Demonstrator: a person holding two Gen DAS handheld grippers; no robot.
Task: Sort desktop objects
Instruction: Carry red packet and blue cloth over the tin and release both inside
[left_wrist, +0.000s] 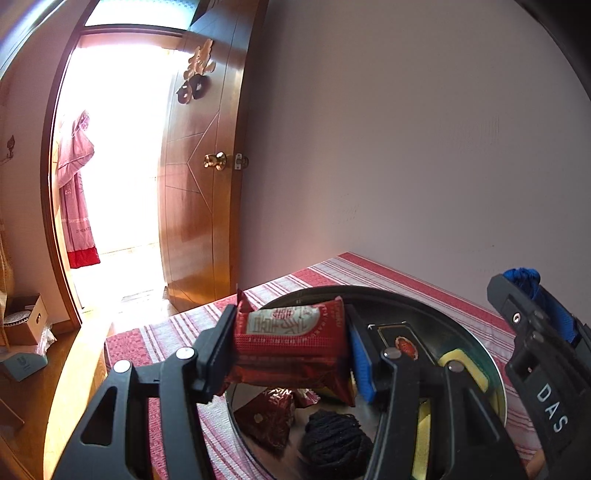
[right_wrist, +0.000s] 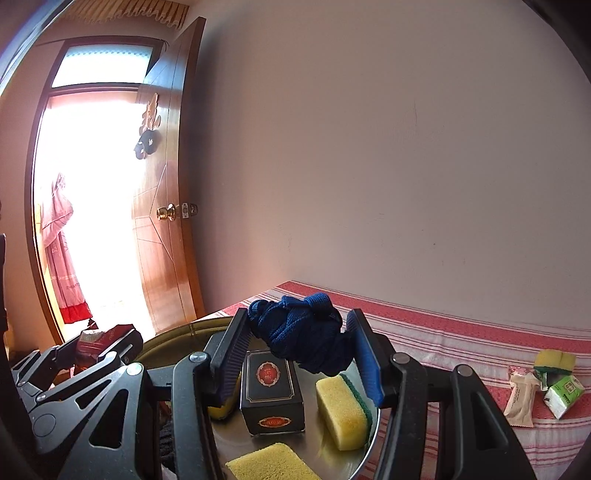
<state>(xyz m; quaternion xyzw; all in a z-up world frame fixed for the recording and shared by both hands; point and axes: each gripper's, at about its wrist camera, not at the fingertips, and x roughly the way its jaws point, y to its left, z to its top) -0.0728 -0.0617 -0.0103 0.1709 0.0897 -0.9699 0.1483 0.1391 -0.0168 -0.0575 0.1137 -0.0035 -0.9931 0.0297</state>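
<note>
Left gripper (left_wrist: 291, 350) clamping red snack packet (left_wrist: 291, 343), right gripper (right_wrist: 301, 347) clamping blue cord bundle (right_wrist: 299, 332)

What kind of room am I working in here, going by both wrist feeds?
Most likely a room in a home: a wooden door with a brass knob stands open, a pink garment hangs in the doorway, and a red striped cloth covers the table under the metal tray.

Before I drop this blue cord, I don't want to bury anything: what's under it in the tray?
Under the blue cord in the right tool, the tray holds a black box and yellow sponges. The tool's fingers hide the rest.
</note>
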